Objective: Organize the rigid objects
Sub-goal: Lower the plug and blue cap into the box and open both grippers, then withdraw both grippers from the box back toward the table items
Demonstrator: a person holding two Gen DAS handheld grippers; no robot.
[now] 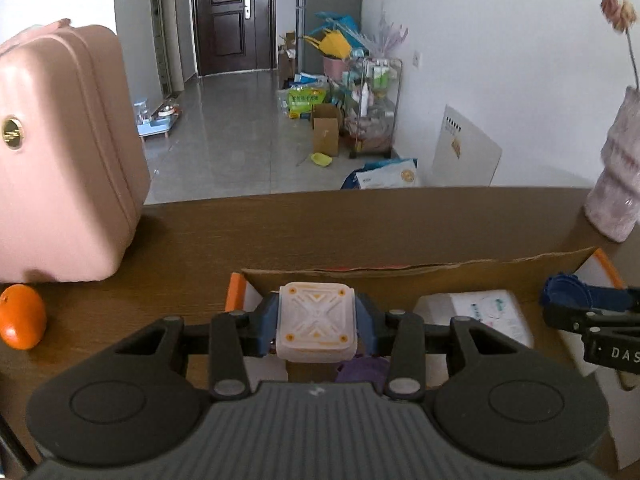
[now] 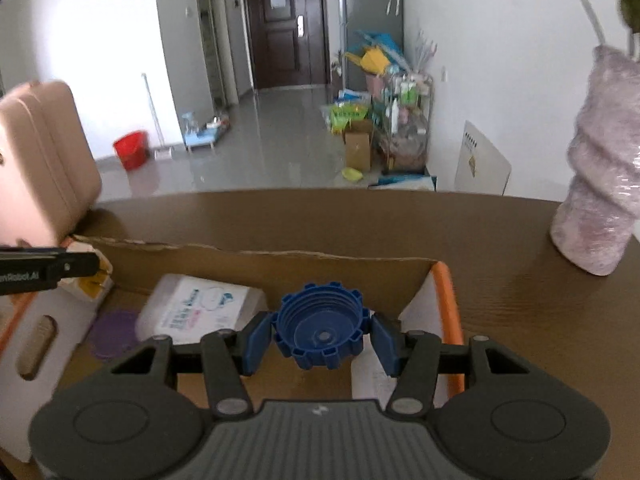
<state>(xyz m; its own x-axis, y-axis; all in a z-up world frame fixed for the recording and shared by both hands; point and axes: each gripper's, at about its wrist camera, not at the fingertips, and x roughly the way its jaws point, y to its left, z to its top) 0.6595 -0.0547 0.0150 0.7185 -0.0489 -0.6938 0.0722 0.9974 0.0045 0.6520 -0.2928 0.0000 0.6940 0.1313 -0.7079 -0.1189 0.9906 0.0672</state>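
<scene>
Angled downward over an open cardboard box (image 2: 256, 258), the left gripper (image 1: 317, 326) clamps a white square block (image 1: 316, 325) while the right gripper (image 2: 319, 337) clamps a blue ribbed cap (image 2: 319, 334). Only the left wrist view shows an orange (image 1: 21, 317) on the table (image 1: 360, 228); only the right, a red bucket (image 2: 131, 149).

Legible text: "DAS" in white letters on the black right hand-held gripper (image 1: 554, 294) at the left-wrist view's edge; "nRobot.AI" on the black left hand-held gripper (image 2: 94, 266) arm; remaining labels unreadable.
</scene>
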